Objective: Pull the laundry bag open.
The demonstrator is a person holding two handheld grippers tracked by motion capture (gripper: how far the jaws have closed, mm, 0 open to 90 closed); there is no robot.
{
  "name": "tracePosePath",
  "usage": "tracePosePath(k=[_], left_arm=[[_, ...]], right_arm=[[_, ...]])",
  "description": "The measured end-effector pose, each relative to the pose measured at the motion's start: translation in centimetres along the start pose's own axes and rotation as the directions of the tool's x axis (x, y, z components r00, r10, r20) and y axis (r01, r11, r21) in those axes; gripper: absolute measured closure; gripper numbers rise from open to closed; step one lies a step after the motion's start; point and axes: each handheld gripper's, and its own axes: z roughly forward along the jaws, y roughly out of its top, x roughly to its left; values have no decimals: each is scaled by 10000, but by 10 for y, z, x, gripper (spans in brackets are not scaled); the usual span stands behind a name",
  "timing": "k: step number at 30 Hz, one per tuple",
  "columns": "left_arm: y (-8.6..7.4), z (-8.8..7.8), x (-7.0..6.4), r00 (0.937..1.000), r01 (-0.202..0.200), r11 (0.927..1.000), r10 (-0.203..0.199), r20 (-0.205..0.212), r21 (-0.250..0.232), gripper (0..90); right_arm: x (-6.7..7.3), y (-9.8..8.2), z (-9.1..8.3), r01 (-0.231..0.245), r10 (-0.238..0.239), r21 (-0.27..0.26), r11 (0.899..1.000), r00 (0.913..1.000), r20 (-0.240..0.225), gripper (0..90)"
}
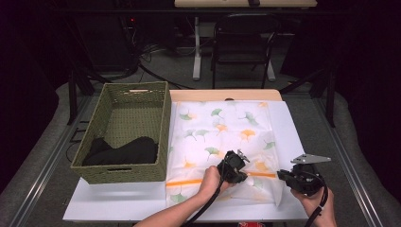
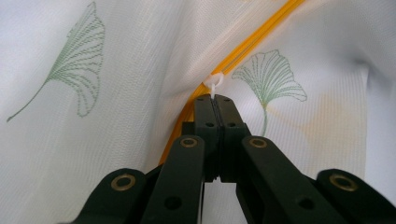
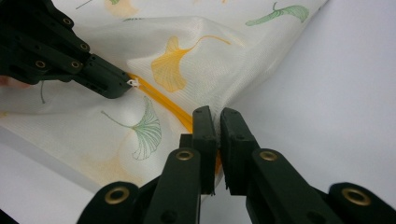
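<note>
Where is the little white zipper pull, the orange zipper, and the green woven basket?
little white zipper pull (image 2: 214, 82), left gripper view, its loop.
orange zipper (image 2: 254, 41), left gripper view, its tape.
green woven basket (image 1: 163, 124), high view, its right wall.

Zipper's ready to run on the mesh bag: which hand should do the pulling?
Left, most likely. The left gripper is shut on the white zipper pull of the orange zipper. The right gripper pinches the mesh bag at its edge, steadying it.
</note>
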Motion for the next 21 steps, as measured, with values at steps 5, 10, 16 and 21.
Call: tracePosePath(k=[5, 10, 16, 21], left_arm=[[-2, -3, 2, 9999, 97, 10000, -97, -120, 17, 900], [-6, -6, 6, 9997, 159, 9999, -159, -161, 0, 900], [-10, -10, 7, 9996, 182, 9998, -181, -220, 63, 900], [-14, -13, 9, 9992, 260, 9997, -260, -304, 1, 900]], right_arm=[[0, 0, -1, -55, 55, -147, 9999, 10000, 36, 856], [-1, 0, -1, -30, 31, -123, 9999, 10000, 62, 855], [-1, 0, -1, -63, 64, -136, 9999, 9999, 78, 856], [-2, 0, -2, -73, 74, -108, 9999, 10000, 44, 856]])
